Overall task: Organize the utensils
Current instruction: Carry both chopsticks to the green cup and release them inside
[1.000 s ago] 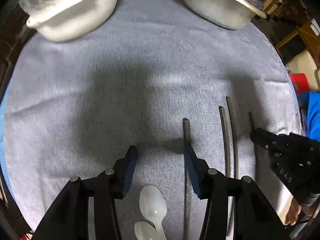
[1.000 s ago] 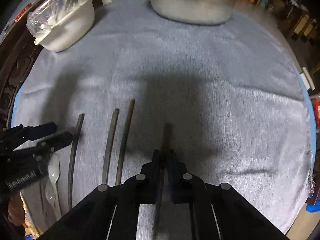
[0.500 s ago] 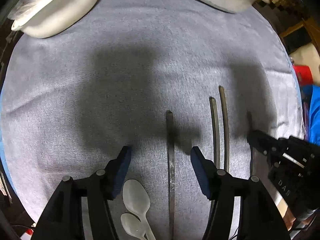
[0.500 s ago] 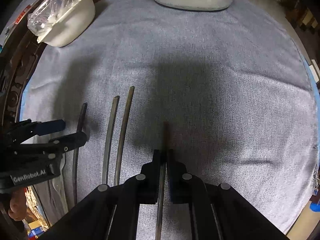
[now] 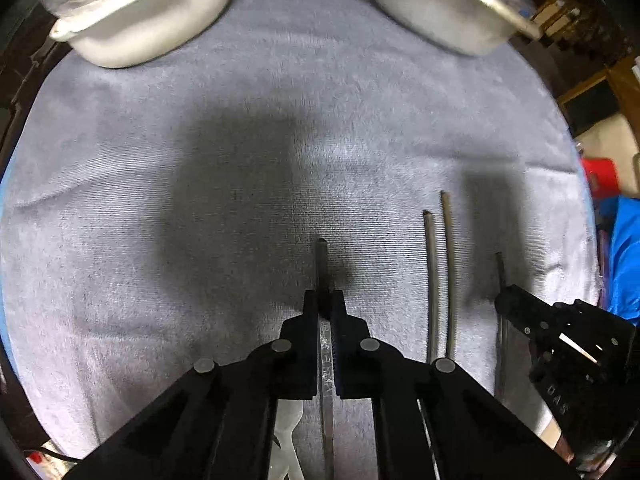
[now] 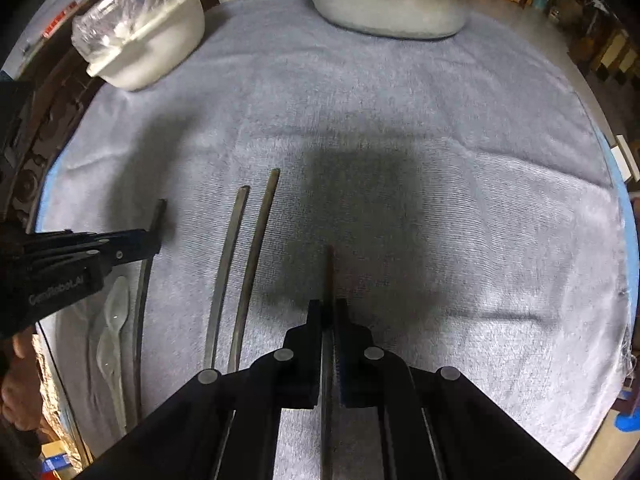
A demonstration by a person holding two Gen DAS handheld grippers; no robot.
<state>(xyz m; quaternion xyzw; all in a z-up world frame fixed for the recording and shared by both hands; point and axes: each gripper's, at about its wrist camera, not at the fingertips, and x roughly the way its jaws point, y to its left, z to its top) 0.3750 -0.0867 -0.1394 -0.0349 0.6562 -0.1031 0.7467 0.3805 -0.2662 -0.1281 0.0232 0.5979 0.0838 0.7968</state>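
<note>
— So how do the two grippers stand?

— Both point steeply down at the cloth. The left gripper [image 5: 323, 306] has just been closing, and its fingers now clamp a dark chopstick [image 5: 321, 264] whose end sticks out past the pads. The right gripper [image 6: 329, 314] is likewise pinched on another dark chopstick [image 6: 329, 272], jaws almost together with the thin stick between them.

— Where do the rest of the utensils lie?

— Between the two held sticks, a pair of chopsticks [image 6: 240, 264] lies side by side on the grey towel [image 6: 440, 160], near each other but not touching at the far ends. Just outside the left gripper's stick, two clear plastic spoons [image 6: 114, 320] lie near the towel's edge, one partly over the other.

— And the surface itself?

— A ribbed grey towel spread over a round table with a blue rim [image 6: 632, 240]. At the far side stand a white bowl [image 6: 160, 56] with crinkled clear plastic in it and a metal basin [image 6: 388, 4], well apart from the chopsticks. The room beyond is dim and cluttered; wooden furniture [image 5: 592, 80] and something red [image 5: 602, 174] show past the table, too blurred to name
</note>
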